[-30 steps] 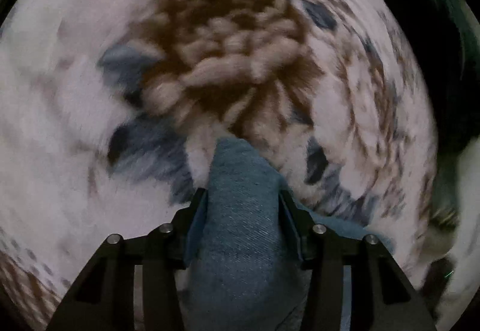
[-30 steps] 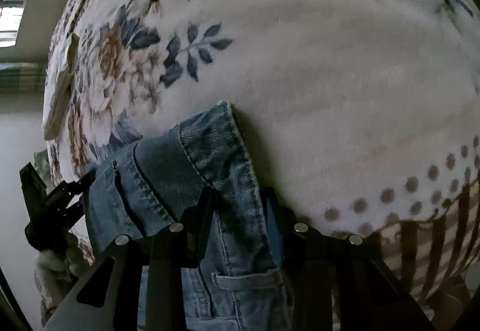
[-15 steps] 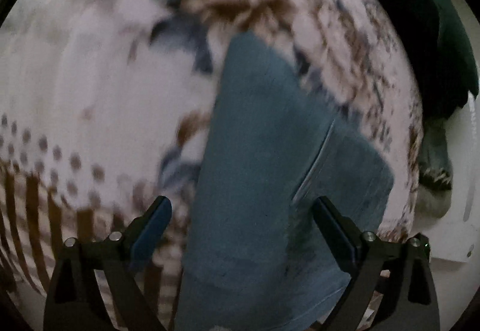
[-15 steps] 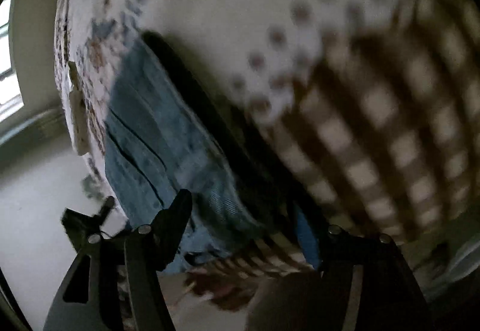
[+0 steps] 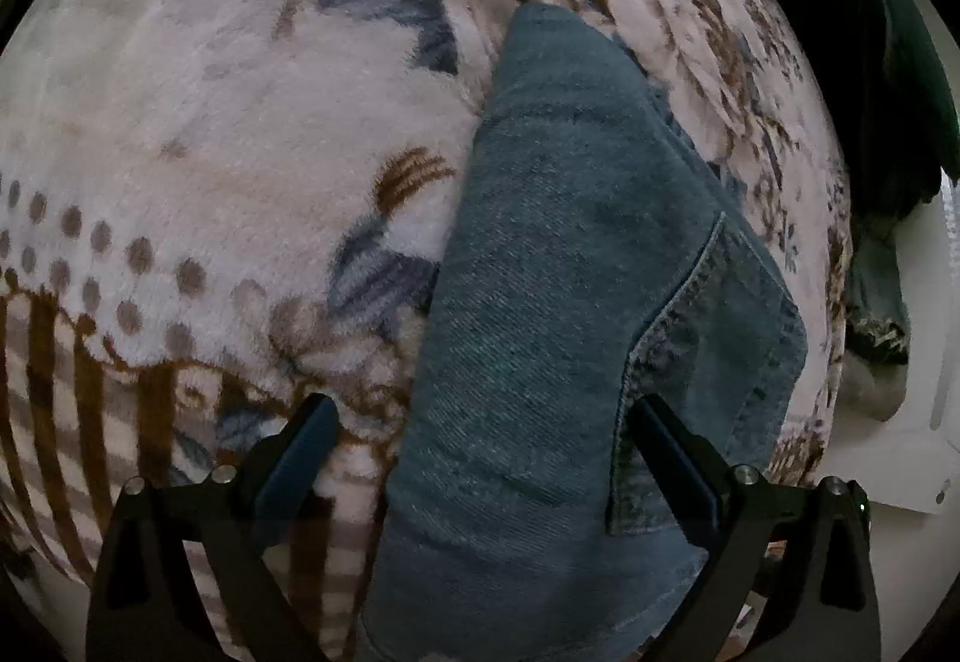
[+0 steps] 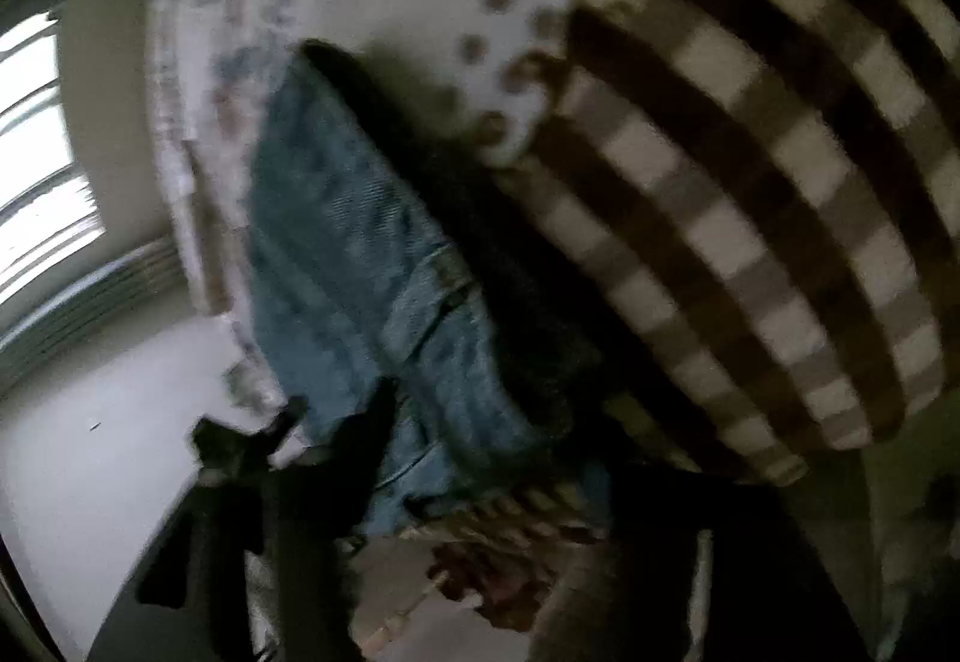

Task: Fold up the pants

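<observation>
Left wrist view is showing the folded jeans (image 5: pixel 540 302) lying flat on the floral blanket (image 5: pixel 210 122), stretching away ahead of the left gripper (image 5: pixel 486 452). A second ago those fingers were pinching a denim fold; now the jaws have just been opening and are standing wide, the denim lying between them with the pads clear of it. Right wrist view is blurring: the jeans (image 6: pixel 360 272) are sitting ahead and to the left of the right gripper (image 6: pixel 492 458), beside the blanket's striped border (image 6: pixel 750 212). Its jaws have just been opening too, releasing the waistband gripped earlier; its right finger is hard to make out.
</observation>
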Demonstrator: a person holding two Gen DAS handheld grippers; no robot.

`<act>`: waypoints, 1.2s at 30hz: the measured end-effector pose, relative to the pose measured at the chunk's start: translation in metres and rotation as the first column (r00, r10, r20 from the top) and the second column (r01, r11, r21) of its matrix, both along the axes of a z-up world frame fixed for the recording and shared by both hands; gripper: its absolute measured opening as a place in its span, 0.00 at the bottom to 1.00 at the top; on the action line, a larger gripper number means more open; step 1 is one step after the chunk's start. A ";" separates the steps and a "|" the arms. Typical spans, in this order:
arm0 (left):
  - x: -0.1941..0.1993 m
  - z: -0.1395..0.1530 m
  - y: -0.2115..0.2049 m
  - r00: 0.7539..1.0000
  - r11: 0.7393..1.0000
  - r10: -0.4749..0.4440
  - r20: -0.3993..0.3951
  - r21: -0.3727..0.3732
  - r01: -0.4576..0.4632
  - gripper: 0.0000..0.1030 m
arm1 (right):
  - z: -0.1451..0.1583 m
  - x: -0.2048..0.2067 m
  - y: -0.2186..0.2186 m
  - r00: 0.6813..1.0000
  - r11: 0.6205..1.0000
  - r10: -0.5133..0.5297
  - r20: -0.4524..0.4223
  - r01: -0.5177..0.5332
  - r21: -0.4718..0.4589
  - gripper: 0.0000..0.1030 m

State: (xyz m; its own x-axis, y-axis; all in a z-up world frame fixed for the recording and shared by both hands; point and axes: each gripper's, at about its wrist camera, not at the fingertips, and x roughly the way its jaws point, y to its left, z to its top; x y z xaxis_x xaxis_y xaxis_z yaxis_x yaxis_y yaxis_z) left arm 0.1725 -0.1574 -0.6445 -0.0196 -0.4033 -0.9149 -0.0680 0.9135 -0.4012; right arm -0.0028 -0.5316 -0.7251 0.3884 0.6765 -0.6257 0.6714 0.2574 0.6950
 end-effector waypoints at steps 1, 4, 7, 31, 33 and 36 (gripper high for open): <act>-0.002 0.000 0.000 1.000 1.000 -0.005 0.000 -0.004 0.005 0.97 | -0.003 0.000 0.007 1.000 1.000 0.020 0.011 -0.020 0.020 0.71; -0.007 -0.005 -0.005 1.000 0.999 -0.017 -0.008 -0.027 0.017 0.97 | -0.022 0.009 0.036 0.995 0.993 0.090 0.038 -0.092 0.068 0.71; -0.011 -0.011 -0.004 1.000 0.999 -0.007 -0.020 -0.047 0.006 0.97 | -0.042 0.030 0.059 0.990 0.990 0.121 0.068 -0.126 0.061 0.73; -0.008 0.063 -0.007 0.988 0.979 -0.055 0.142 -0.187 0.081 0.22 | 0.040 0.084 0.117 0.991 0.995 0.035 0.130 -0.023 -0.097 0.38; 0.001 0.083 -0.001 0.987 0.975 -0.023 0.156 -0.215 0.056 0.22 | 0.071 0.098 0.113 0.986 0.995 0.042 0.162 -0.026 -0.100 0.37; 0.021 0.114 0.011 0.981 0.966 0.029 0.191 -0.259 0.022 0.22 | 0.109 0.123 0.113 0.976 0.994 0.059 0.211 -0.038 -0.101 0.36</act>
